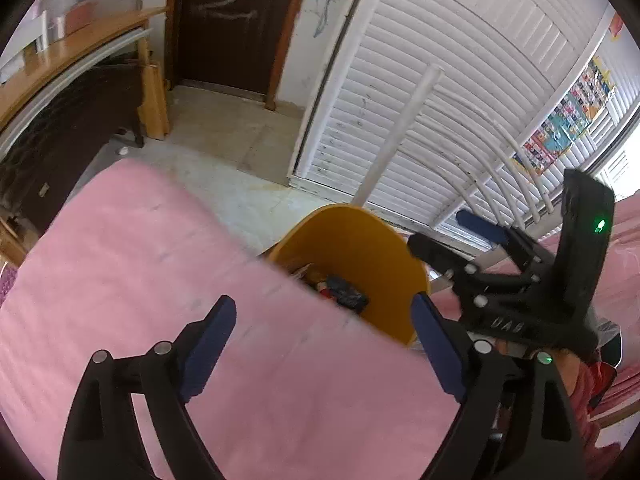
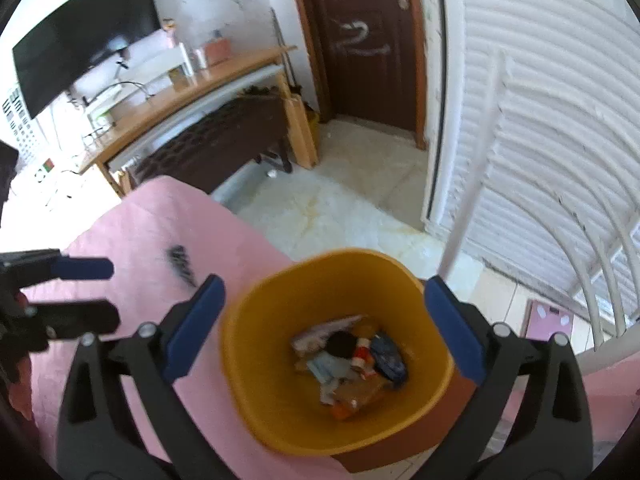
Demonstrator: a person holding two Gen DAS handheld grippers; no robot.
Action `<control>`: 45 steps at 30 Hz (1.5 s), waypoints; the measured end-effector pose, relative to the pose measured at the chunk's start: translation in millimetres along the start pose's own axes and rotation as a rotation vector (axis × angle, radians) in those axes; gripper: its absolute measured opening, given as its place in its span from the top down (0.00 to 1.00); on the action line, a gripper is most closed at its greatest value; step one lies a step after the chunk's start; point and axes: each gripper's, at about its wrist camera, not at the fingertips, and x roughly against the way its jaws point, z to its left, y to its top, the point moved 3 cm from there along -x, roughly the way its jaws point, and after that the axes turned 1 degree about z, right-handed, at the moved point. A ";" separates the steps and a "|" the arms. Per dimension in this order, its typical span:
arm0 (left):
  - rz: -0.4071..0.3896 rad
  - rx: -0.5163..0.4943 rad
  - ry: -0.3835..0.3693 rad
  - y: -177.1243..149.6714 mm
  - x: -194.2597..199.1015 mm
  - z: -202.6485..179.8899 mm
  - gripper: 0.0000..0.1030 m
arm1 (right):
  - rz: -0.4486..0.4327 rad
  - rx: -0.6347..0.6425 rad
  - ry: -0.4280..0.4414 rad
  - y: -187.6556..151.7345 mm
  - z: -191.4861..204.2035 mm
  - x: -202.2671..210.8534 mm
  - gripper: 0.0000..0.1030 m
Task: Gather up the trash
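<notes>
Only "UAS" shows, upside down, on the right gripper (image 1: 460, 236).

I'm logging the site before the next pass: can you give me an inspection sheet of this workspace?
Surface: pink bed cover, mostly bare.
Job's things: yellow bin beside the bed, holding mixed trash.
Clutter: small dark object on the cover, too blurred to identify.
Grippers: left gripper open and empty over the cover; right gripper open and empty above the bin.
Cables: wires on the wooden desk.
Surroundings: brown door, white louvred shutters, dark screen.
</notes>
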 end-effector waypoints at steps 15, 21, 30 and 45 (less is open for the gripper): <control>-0.151 0.076 0.067 -72.5 109.4 64.8 0.17 | -0.107 0.071 0.082 3.1 116.6 44.0 0.06; -0.217 0.112 0.112 -112.1 152.8 84.1 0.17 | -0.112 0.138 0.104 -7.2 159.8 58.3 0.06; -0.260 0.141 0.127 -153.7 177.8 83.0 0.17 | -0.116 0.210 0.148 -25.9 202.5 72.3 0.06; -0.332 0.208 0.168 -212.2 211.5 72.9 0.17 | -0.153 0.302 0.204 -54.9 249.9 114.3 0.06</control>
